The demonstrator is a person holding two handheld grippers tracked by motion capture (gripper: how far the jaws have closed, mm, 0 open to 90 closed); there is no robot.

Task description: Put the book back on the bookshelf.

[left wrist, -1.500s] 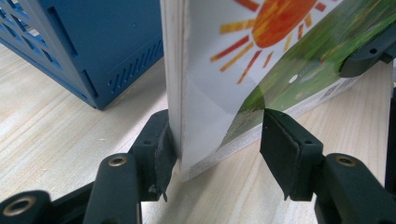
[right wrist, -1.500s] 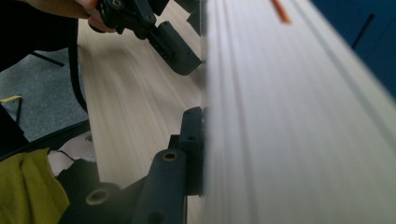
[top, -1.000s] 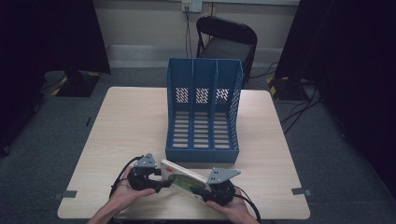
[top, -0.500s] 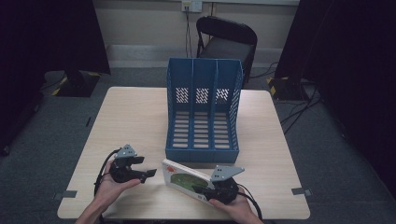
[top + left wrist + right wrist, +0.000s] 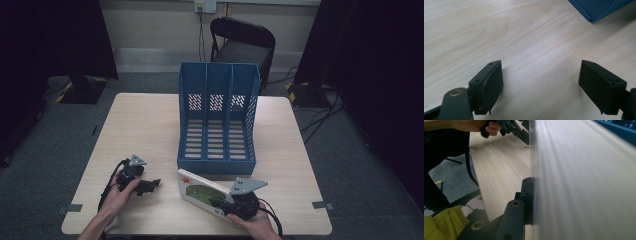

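Observation:
A thin white book point(image 5: 200, 190) with a green picture on its cover is held tilted above the table's front edge. My right gripper point(image 5: 220, 204) is shut on its near end; in the right gripper view the blurred cover point(image 5: 584, 182) presses against the one black finger point(image 5: 527, 195) that shows. My left gripper point(image 5: 154, 184) rests low over the bare wood to the book's left, apart from it. Its jaws point(image 5: 541, 85) have just been opening and stand open with nothing between them. A blue three-slot file rack point(image 5: 217, 120) stands mid-table, its open side toward me.
The light wooden table point(image 5: 145, 125) has free room left of the rack. A black folding chair point(image 5: 243, 42) stands behind the far edge. The rack's corner point(image 5: 596, 8) is just ahead of my left gripper. Cables trail off the near edge.
My left gripper has let go of the book's left end, opened and moved left, away from it. The book stays in the right gripper, which has hardly moved.

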